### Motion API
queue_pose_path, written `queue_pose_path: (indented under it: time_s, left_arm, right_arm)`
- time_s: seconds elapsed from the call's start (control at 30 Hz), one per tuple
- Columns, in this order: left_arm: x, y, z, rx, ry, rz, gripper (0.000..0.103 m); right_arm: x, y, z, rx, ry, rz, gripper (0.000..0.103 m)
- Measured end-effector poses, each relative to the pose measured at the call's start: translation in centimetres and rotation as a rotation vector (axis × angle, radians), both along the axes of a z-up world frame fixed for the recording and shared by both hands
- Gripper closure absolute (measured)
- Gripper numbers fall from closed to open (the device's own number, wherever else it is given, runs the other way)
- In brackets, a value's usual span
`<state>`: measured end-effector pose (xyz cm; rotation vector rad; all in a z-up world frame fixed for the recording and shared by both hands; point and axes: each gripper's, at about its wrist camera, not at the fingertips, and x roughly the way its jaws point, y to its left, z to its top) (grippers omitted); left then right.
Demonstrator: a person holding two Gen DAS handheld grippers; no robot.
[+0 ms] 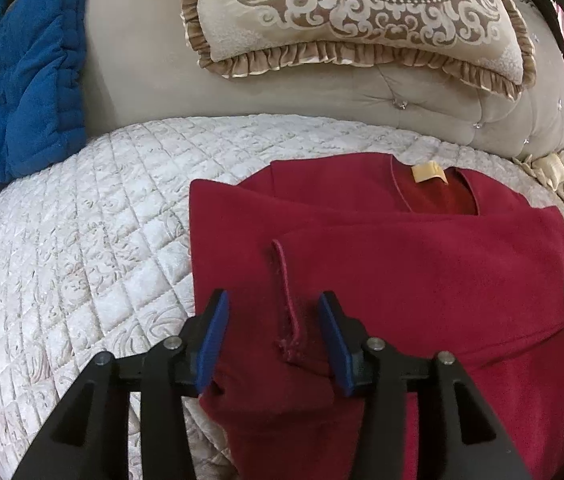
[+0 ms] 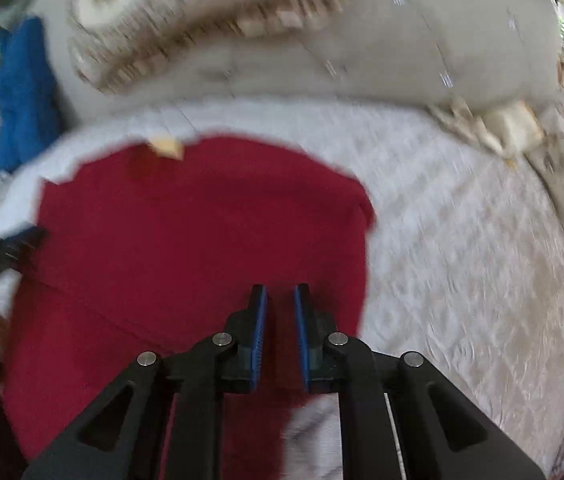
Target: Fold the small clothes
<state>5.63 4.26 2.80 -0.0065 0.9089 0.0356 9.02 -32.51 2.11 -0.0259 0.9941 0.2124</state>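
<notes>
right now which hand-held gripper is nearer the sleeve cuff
Left. The left hand-held gripper straddles the sleeve cuff, open. The right hand-held gripper is over the shirt's opposite side.

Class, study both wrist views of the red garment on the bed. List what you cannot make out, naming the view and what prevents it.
- Red garment, lower part: left wrist view, hidden behind the left gripper and cut off by the bottom edge.
- Yellow neck label: left wrist view, too small to read any text.
- Frilled pillow: right wrist view, pattern lost to motion blur.
- Right gripper: right wrist view, narrow gap; whether it pinches cloth is unclear.
</notes>
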Motion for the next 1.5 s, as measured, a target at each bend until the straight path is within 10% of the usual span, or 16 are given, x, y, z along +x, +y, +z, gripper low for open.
queue_pose_path:
  time_s: [0.3,0.5,0.87,1.1,1.5]
  left_arm:
    - [-0.6,0.2,0.1,0.011,-0.011,0.019,0.040]
    - [-2.3,0.8,0.5,-0.022,-0.006,0.032,0.037]
    - [-11.1,3.2,3.6,-0.148,-0.001,0.066,0.026]
    - [-18.5,4.4,3.8,-0.156,0.021,0.039,0.025]
    - [-27.0,2.7,-0.1,-0.188,0.176,-0.082,0.025]
  right_arm:
    - [0.3,0.2,3.4,0.092,-0.116,-0.039,0.103]
    - [3.1,0.1,0.6,0.075,-0.029,-0.107,0.103]
    - [-3.5,0.0,0.8,-0.018,-0.019,-0.058,0.095]
    - [-12.7,-0.7,5.4,0.104,-0.043,0.048,0.088]
    - [-26.4,-3.9,0.0,0.118,0.184,0.127,0.086]
